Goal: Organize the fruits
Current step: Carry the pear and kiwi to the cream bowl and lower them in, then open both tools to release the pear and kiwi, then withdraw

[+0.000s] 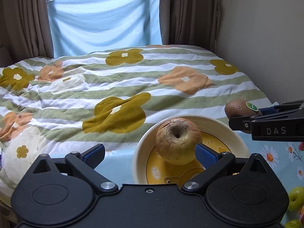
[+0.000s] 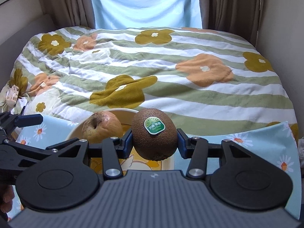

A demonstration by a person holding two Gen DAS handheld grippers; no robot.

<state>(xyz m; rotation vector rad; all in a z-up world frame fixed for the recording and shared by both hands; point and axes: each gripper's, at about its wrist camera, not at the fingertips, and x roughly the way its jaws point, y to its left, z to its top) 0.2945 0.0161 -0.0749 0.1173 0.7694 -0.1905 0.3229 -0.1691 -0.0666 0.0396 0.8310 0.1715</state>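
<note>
A wrinkled yellow-red apple (image 1: 178, 141) lies in a cream bowl (image 1: 224, 131) with a yellow cartoon bottom. My left gripper (image 1: 150, 153) stands open just in front of the bowl, its right blue pad beside the apple and its left pad over the cloth, gripping nothing. A brown kiwi (image 2: 154, 134) with a green sticker is clamped between the blue pads of my right gripper (image 2: 154, 142), held above the bowl's (image 2: 121, 112) right side. In the left wrist view the kiwi (image 1: 240, 110) and the right gripper come in from the right edge. The apple (image 2: 101, 126) sits left of the kiwi.
The bowl rests on a light blue cloth (image 1: 273, 163) printed with daisies and fruit. Behind it a bed with a green-striped flowered duvet (image 1: 121, 87) fills the view. Brown curtains (image 1: 190, 11) and a blue sheet over the window stand at the back; a wall (image 1: 266, 38) runs along the right.
</note>
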